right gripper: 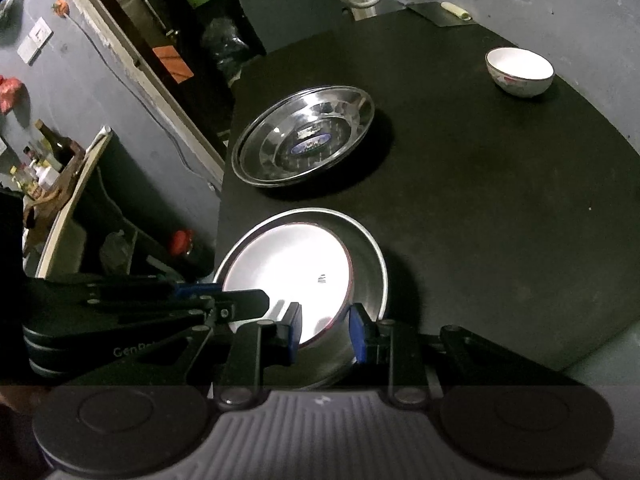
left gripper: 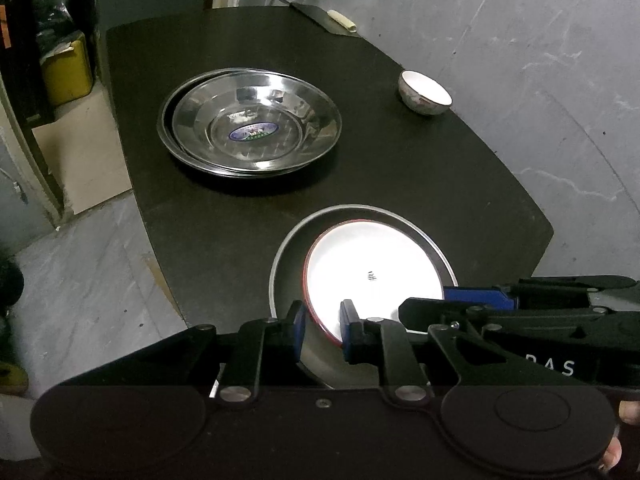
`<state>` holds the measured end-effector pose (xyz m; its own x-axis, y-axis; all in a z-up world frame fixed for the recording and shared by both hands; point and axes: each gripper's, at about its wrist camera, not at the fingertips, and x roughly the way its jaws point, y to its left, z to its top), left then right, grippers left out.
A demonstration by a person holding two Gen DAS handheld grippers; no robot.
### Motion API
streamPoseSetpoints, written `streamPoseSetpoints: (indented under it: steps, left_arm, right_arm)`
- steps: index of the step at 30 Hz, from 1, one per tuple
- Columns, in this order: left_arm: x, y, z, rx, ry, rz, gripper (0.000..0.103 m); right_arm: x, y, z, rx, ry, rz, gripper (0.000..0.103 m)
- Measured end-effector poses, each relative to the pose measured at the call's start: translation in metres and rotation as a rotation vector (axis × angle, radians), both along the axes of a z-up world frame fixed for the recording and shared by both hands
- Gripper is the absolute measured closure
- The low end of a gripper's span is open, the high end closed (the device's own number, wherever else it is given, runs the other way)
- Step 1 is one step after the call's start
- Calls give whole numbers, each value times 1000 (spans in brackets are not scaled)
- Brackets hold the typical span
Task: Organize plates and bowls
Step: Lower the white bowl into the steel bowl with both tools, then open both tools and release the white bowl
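Observation:
A white plate with a red rim (left gripper: 372,264) (right gripper: 288,264) lies inside a grey metal pan (left gripper: 288,248) (right gripper: 372,264) at the near corner of the black table (left gripper: 440,180). My left gripper (left gripper: 323,330) straddles the plate's near-left rim with its pads slightly apart from it. My right gripper (right gripper: 326,332) clamps the pan's near rim, one pad over the plate and the other outside the pan wall. Each gripper shows from the side in the other view: the right gripper (left gripper: 428,304), the left gripper (right gripper: 240,296). Two stacked steel dishes (left gripper: 256,120) (right gripper: 304,140) sit mid-table. A small white bowl (left gripper: 426,94) (right gripper: 520,70) stands at the far right edge.
A cleaver with a pale handle (left gripper: 320,16) (right gripper: 440,14) lies at the table's far end. Left of the table are the floor, a yellow container (left gripper: 66,68), a door frame and a shelf with bottles (right gripper: 52,152). A grey wall runs along the table's right side.

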<state>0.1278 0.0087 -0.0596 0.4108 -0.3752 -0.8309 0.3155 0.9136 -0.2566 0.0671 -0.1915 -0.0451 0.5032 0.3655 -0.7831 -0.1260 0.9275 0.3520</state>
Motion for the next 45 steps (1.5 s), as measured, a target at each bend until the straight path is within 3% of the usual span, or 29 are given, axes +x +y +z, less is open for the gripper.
streamPoseSetpoints:
  steps: [12,21,30,36,39,41,44,45]
  left_arm:
    - [5,-4,-1,26,20,3,81]
    - [6,-3,2,18,30,12,73]
    - [6,3,21,-9,-10,46,56]
    - [6,9,43,-40,-98,98,16]
    - [10,4,52,-60,-152,110,1]
    - [17,-3,56,-68,-177,113,1]
    - [35,-18,56,-61,-192,103,1]
    - [43,-26,55,-50,-199,93,1]
  right_arm:
    - [7,9,3,-52,19,39,71]
    - [8,8,5,-66,14,54,71]
    - [2,-3,19,-46,-37,43,66]
    - [-6,-26,35,-15,-113,-20,48]
    - [-6,-40,40,-7,-147,-57,31]
    - [-5,-53,42,2,-168,-90,14]
    - [4,-75,42,17,-198,-146,0]
    - [8,-84,41,19,-206,-167,0]
